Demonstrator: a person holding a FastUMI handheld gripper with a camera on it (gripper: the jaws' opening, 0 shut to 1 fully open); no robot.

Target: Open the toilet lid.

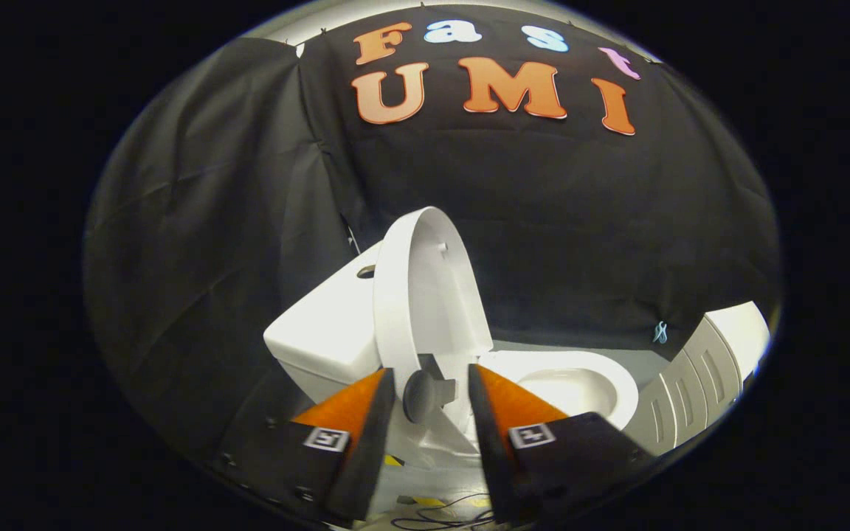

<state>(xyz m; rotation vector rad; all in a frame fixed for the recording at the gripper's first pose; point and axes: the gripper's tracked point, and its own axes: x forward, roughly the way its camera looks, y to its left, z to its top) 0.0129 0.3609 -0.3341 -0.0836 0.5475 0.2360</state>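
A white toilet stands just ahead of my fingers. Its lid [425,295] is raised nearly upright, leaning back toward the tank [329,324]. To the right of the lid lies the open bowl [580,383] with its white rim. A round grey hinge piece [421,396] at the lid's base sits between my fingers. My gripper [431,387] is open, its fingers set to either side of the lid's lower edge without pressing on it.
A white ribbed appliance [698,369] stands to the right of the bowl. Black cloth walls close in behind and to the left. Dark cables [440,512] and yellow floor marks lie on the floor below the fingers.
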